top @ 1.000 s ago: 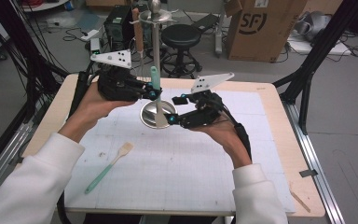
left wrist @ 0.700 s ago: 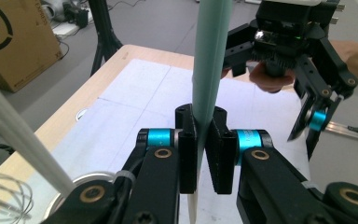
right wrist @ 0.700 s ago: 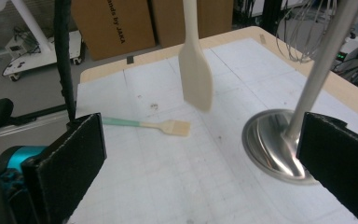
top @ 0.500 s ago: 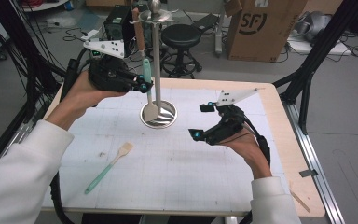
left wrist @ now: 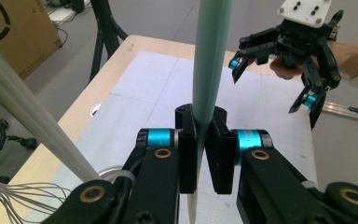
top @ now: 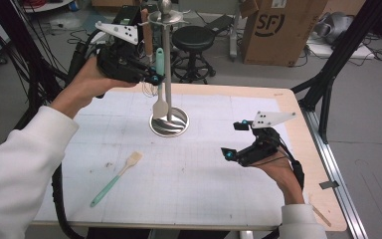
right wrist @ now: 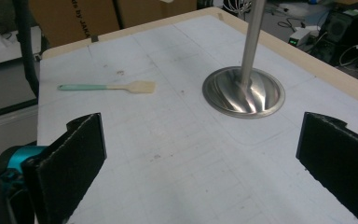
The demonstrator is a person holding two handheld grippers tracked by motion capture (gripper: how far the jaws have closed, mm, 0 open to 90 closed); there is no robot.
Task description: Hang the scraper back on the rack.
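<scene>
A mint-handled spatula [top: 159,62] hangs blade-down beside the pole of a steel utensil stand [top: 168,123]. My left gripper [top: 151,77] is shut on its handle, high above the table's far left. In the left gripper view the black pads [left wrist: 187,158] pinch the mint handle [left wrist: 212,56], and my right gripper [left wrist: 279,79] shows beyond, spread wide. My right gripper [top: 238,141] is open over the right half of the table, with nothing between its pads [right wrist: 70,163]; its jaws have just widened. A second mint-handled spatula [top: 114,179] lies flat at the front left.
The stand's round base [right wrist: 243,91] and pole [right wrist: 251,37] rise at the table's far middle. A whisk with a brown handle [top: 148,37] hangs from the stand's top, wires [left wrist: 18,196] near my left gripper. A cardboard box [top: 283,30] and a stool [top: 194,37] stand behind the table.
My right gripper left the stand's base, swung right and toward the front, and opened wider. My left gripper rose along the pole with the spatula still in it.
</scene>
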